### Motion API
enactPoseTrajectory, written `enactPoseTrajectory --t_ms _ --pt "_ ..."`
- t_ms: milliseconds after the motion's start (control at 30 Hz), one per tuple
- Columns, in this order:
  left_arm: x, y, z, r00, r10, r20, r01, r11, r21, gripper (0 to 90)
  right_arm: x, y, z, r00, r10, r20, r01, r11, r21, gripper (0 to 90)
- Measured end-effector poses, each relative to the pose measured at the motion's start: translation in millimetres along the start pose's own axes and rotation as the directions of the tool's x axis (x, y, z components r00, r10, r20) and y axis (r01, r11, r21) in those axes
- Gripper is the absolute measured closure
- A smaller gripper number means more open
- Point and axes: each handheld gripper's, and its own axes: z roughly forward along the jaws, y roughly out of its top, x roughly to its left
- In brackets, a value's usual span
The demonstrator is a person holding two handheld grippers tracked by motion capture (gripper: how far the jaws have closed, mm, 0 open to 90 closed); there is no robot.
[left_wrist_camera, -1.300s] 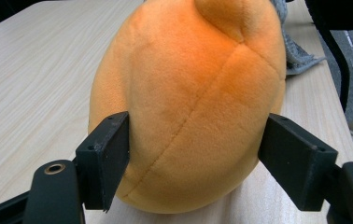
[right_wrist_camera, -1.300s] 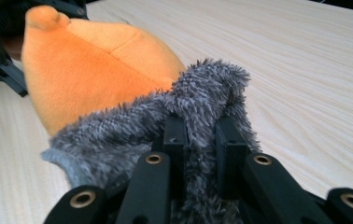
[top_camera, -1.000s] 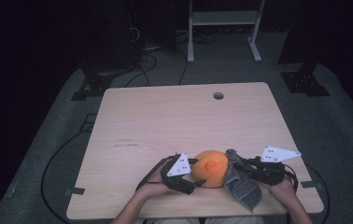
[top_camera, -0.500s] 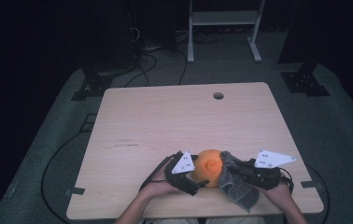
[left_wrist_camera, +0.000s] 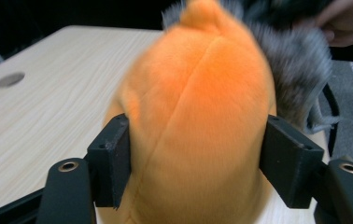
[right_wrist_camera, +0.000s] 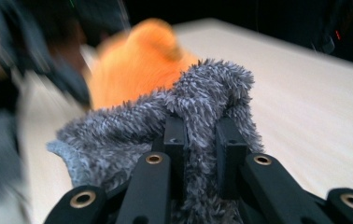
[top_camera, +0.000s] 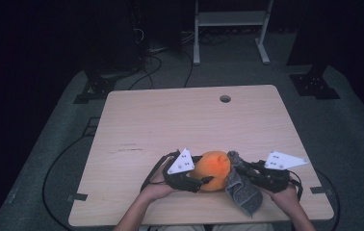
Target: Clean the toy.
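Observation:
An orange plush toy [top_camera: 213, 169] sits near the front edge of the wooden table [top_camera: 185, 125]. My left gripper [top_camera: 204, 181] is shut on it; in the left gripper view both black jaws press into the sides of the orange plush toy [left_wrist_camera: 198, 126]. A grey fluffy cloth [top_camera: 241, 187] hangs against the toy's right side. My right gripper [top_camera: 240, 167] is shut on the cloth; in the right gripper view the grey fluffy cloth [right_wrist_camera: 198, 112] is bunched between the jaws, with the orange plush toy [right_wrist_camera: 137, 60] blurred behind it.
A round cable hole [top_camera: 225, 98] lies near the table's far edge. Beyond the table stand a white frame [top_camera: 230, 29] and dark stands on the grey floor, with cables [top_camera: 149, 57] trailing. The person's hands enter at the table's front edge.
Both grippers, the toy and the cloth have shifted slightly toward the front edge of the table. The grips are unchanged.

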Motion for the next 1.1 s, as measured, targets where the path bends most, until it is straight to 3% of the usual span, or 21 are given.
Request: enactPoseTrajectory --t_ms 67,100,200,333,467,533,600,633,667,767,867,933,1033,1100 --pt "2.9 -3.4 0.5 0.9998 -0.018 -0.008 0.018 0.9997 0.017 32.8 -3.7 -8.0 11.9 1.0 0.006 0.003 -0.006 0.995 0.096 77.2" --pt "3.5 -4.7 0.9 0.9995 -0.029 -0.008 0.029 0.9995 0.011 33.0 -4.1 -9.6 14.4 1.0 0.007 0.001 -0.007 0.994 0.107 77.2" --pt "4.1 -4.9 3.7 0.9991 -0.039 -0.017 0.039 0.9992 0.011 33.0 1.4 1.6 7.8 0.9998 0.001 -0.019 0.0 1.0 0.023 77.2" --pt "-1.7 -7.6 15.2 0.9995 -0.031 -0.005 0.031 0.9994 0.017 33.1 14.3 18.8 -3.4 0.9988 -0.015 -0.046 0.011 0.996 -0.089 77.2" --pt "-11.8 -5.5 19.2 0.9997 0.026 -0.004 -0.025 0.9991 0.034 32.9 18.0 20.6 2.0 0.9986 -0.041 -0.035 0.039 0.998 -0.051 77.2" --pt "-10.8 -7.5 19.9 0.9998 0.019 -0.002 -0.019 0.9993 0.034 32.9 11.3 10.3 8.0 0.999 -0.035 -0.03 0.034 0.999 -0.02 77.3" --pt "-9.4 -8.3 19.5 1.0 0.004 0.0 -0.004 0.9997 0.026 32.9 2.2 3.1 7.0 0.9996 0.009 -0.025 -0.009 1.0 0.003 77.3" --pt "-9.4 -7.8 19.2 0.9999 0.01 0.002 -0.01 0.9995 0.029 32.9 0.2 3.1 4.0 1.0 0.007 -0.001 -0.007 1.0 0.014 77.3" --pt "-10.1 -7.4 19.4 0.9998 0.019 0.002 -0.019 0.9994 0.031 32.8 0.9 5.2 -0.3 0.9999 0.001 0.013 -0.001 1.0 0.007 77.3" --pt "-13.4 -6.3 22.9 0.9993 0.033 0.017 -0.034 0.9992 0.023 32.0 9.4 18.9 -10.1 0.9998 -0.013 -0.014 0.012 0.996 -0.084 77.2" --pt "-13.9 -4.5 19.7 0.9969 0.069 0.039 -0.069 0.9976 -0.001 25.1 15.7 21.6 0.0 0.9979 -0.061 -0.023 0.06 0.998 -0.029 77.2" --pt "-7.6 -3.2 11.9 0.9979 0.046 0.045 -0.045 0.9987 -0.023 18.3 18.6 13.6 8.4 0.9967 -0.08 -0.015 0.08 0.997 0.011 77.3" --pt "3.9 -7.3 9.8 0.9987 -0.033 0.039 0.032 0.9991 0.027 9.9 22.0 13.3 6.0 0.9948 -0.1 -0.018 0.1 0.995 0.022 77.3" --pt "6.1 -13.3 13.2 0.9972 -0.046 0.06 0.044 0.9982 0.042 10.1 19.9 12.7 5.5 0.9954 -0.092 -0.026 0.093 0.995 0.02 77.3"
